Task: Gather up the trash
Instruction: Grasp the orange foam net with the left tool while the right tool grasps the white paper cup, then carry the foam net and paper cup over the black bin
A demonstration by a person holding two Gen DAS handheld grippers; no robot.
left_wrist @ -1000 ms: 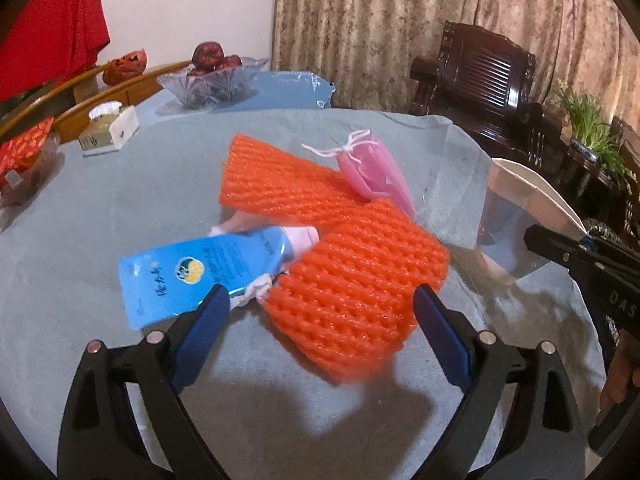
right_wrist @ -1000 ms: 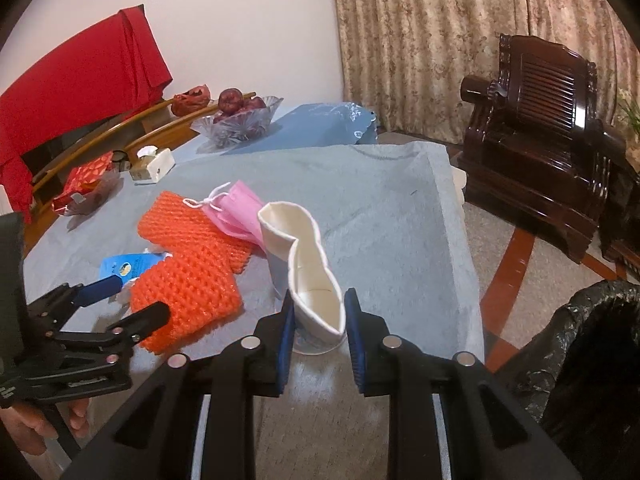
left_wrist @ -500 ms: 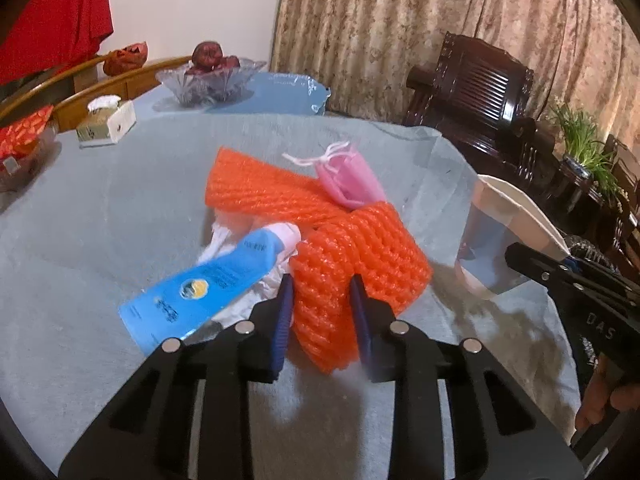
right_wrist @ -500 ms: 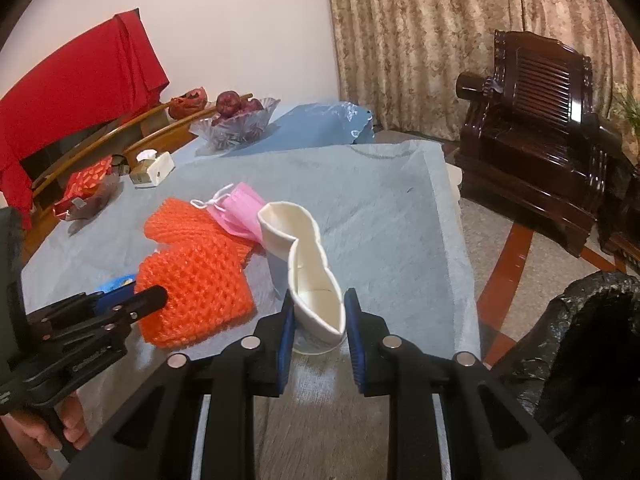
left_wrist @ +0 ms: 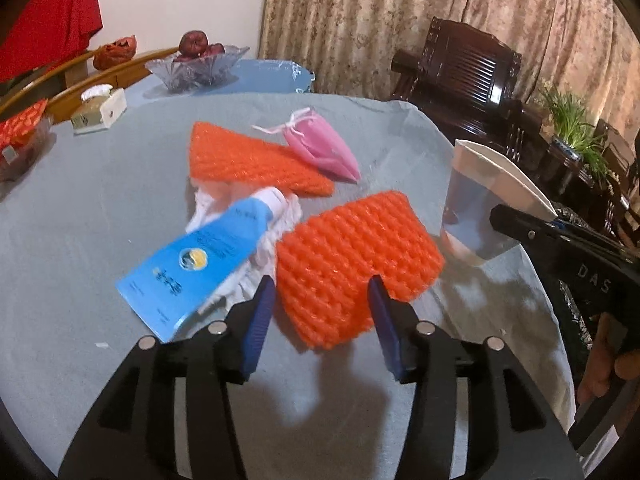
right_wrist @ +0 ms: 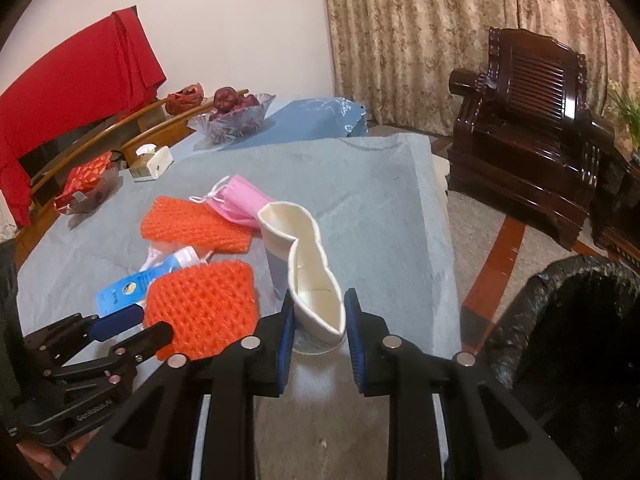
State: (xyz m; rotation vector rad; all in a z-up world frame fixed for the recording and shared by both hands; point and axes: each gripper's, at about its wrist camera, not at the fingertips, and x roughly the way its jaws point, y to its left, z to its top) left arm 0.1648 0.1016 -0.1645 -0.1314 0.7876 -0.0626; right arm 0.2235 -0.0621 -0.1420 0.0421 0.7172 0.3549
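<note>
Right hand-held gripper [right_wrist: 318, 318] pinches a crushed white paper cup [right_wrist: 308, 276]; left hand-held gripper [left_wrist: 322, 312] gapes around orange foam net [left_wrist: 352, 260].

Blue tube [left_wrist: 196, 268] crowds orange foam net's [left_wrist: 352, 264] left.

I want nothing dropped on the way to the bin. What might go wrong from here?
1. The left claw straddles the near orange foam net with its jaws apart, so the springy net may slip free.
2. The blue tube lies against that net and might be dragged along.
3. The right claw pinches the crumpled paper cup, which could pop out short of the black trash bag.
</note>
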